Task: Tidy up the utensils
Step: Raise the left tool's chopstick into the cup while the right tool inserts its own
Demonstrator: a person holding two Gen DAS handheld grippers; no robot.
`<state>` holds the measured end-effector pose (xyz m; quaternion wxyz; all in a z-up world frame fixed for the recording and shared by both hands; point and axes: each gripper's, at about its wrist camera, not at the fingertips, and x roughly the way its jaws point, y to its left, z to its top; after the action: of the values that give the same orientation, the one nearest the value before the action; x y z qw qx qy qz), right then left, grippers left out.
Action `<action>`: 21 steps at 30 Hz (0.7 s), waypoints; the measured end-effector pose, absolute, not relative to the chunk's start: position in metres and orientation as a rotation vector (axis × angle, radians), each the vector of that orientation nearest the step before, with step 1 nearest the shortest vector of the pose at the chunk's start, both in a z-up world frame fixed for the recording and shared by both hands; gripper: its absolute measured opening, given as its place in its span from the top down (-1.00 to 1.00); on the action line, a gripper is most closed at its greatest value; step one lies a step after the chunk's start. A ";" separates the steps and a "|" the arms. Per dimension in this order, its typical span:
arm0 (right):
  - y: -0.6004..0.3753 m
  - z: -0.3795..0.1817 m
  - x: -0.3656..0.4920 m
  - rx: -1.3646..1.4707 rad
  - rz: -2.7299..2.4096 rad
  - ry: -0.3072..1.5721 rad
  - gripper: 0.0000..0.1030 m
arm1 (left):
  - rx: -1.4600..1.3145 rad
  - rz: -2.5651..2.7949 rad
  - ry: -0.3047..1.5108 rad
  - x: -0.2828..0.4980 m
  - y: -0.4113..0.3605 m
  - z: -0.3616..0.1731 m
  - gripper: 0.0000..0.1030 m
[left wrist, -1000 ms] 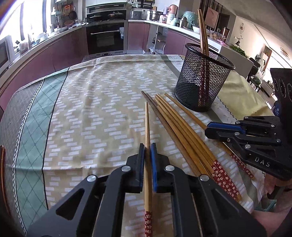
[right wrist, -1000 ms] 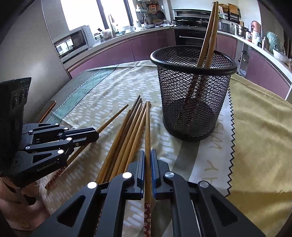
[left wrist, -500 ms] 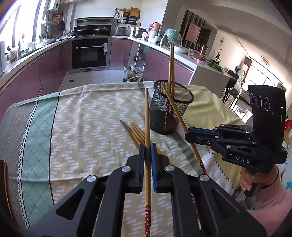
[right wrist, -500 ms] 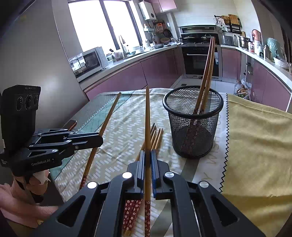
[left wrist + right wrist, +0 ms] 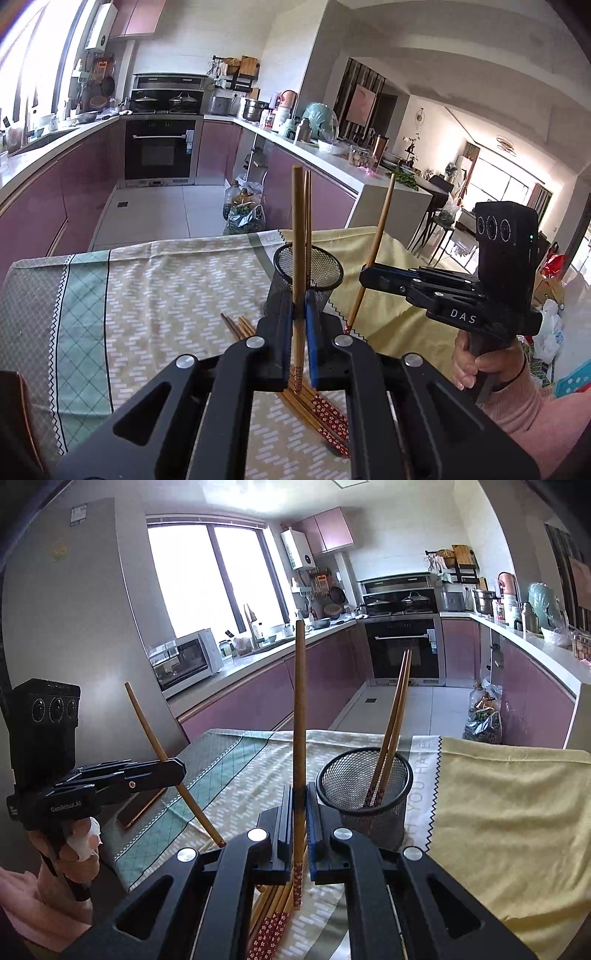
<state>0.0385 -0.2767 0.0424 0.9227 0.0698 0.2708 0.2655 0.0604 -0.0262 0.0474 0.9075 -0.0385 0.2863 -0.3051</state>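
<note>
- Kitchen counters ring a table under a patterned tablecloth [image 5: 155, 295].
- Only the right wrist view shows two chopsticks' patterned ends inside the mesh holder [image 5: 364, 775], centre-right.
- Left gripper [image 5: 298, 325] pinches one chopstick [image 5: 297, 229]; right gripper [image 5: 300, 812] pinches another chopstick [image 5: 299, 701].
- Loose chopsticks [image 5: 314, 402] lie lower centre.

Clothed table [image 5: 155, 295]; mesh cup [image 5: 364, 794], loose chopsticks [image 5: 317, 406]
</note>
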 end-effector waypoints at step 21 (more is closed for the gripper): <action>-0.298 0.099 0.079 0.131 0.458 0.398 0.89 | -0.055 -0.645 0.446 0.123 -0.076 0.122 0.86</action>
<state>0.0795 -0.2980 0.0987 0.9521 0.0644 0.1960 0.2256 0.1226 -0.0760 0.1224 0.9237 -0.0266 0.2173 -0.3143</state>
